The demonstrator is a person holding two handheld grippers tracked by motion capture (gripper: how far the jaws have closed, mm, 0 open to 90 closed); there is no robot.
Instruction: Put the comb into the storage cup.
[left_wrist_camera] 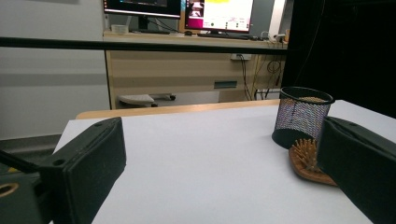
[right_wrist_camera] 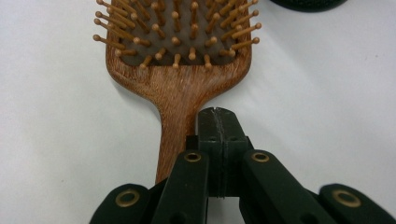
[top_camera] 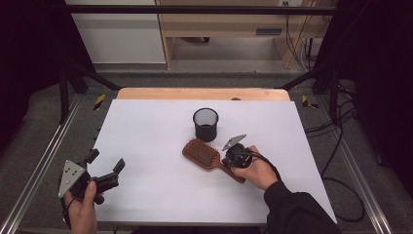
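A wooden paddle hairbrush (top_camera: 200, 152) lies bristles up on the white table (top_camera: 146, 122), its handle pointing toward the front right. A black mesh cup (top_camera: 205, 124) stands upright just behind it. My right gripper (top_camera: 228, 158) hovers at the handle. In the right gripper view its jaws (right_wrist_camera: 217, 116) are pressed together with nothing between them, just right of the hairbrush (right_wrist_camera: 180, 88) handle. My left gripper (top_camera: 106, 161) is held open near the table's front left corner. Between its wide jaws (left_wrist_camera: 219, 158) I see bare table, with the mesh cup (left_wrist_camera: 301, 116) and hairbrush (left_wrist_camera: 306, 163) far right.
A wooden strip (top_camera: 202, 93) borders the table's far edge. Metal rails (top_camera: 44, 156) run along both sides. Beyond stands a desk (left_wrist_camera: 187, 70) with monitors. Cables (top_camera: 341, 161) trail on the floor at the right.
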